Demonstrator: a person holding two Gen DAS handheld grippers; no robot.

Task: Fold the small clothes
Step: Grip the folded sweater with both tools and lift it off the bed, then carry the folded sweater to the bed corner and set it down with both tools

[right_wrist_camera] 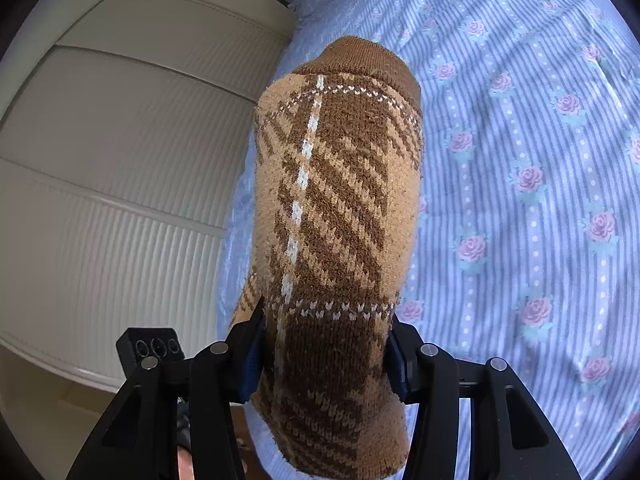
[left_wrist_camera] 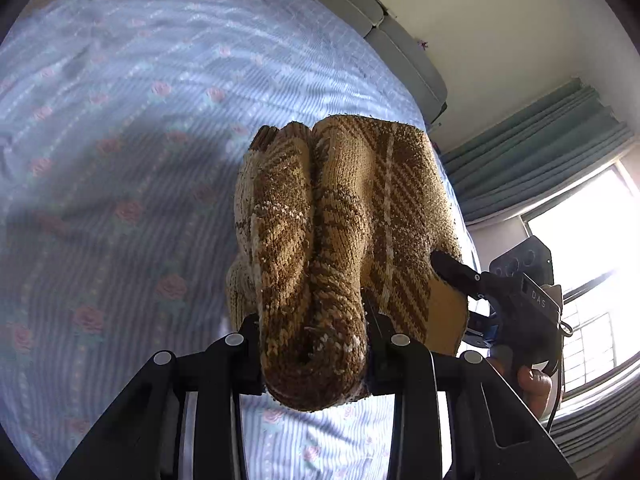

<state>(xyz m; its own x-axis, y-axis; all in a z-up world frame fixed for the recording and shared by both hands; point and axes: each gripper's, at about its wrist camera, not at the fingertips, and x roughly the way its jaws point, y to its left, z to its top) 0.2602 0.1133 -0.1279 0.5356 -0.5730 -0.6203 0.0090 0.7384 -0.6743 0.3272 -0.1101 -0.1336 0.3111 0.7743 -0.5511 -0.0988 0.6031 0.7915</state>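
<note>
Left wrist view: the left tongs (left_wrist_camera: 314, 354) are clamped on a bunched end of the brown plaid knitted sock (left_wrist_camera: 340, 216), which hangs above the striped floral bedsheet (left_wrist_camera: 120, 120); its length runs away from the camera, and the right tongs (left_wrist_camera: 450, 270) pinch its right edge.

Right wrist view: the right tongs (right_wrist_camera: 324, 356) grip the sock (right_wrist_camera: 340, 200) across its width, cuff farthest away, above the bedsheet (right_wrist_camera: 520, 160).
</note>
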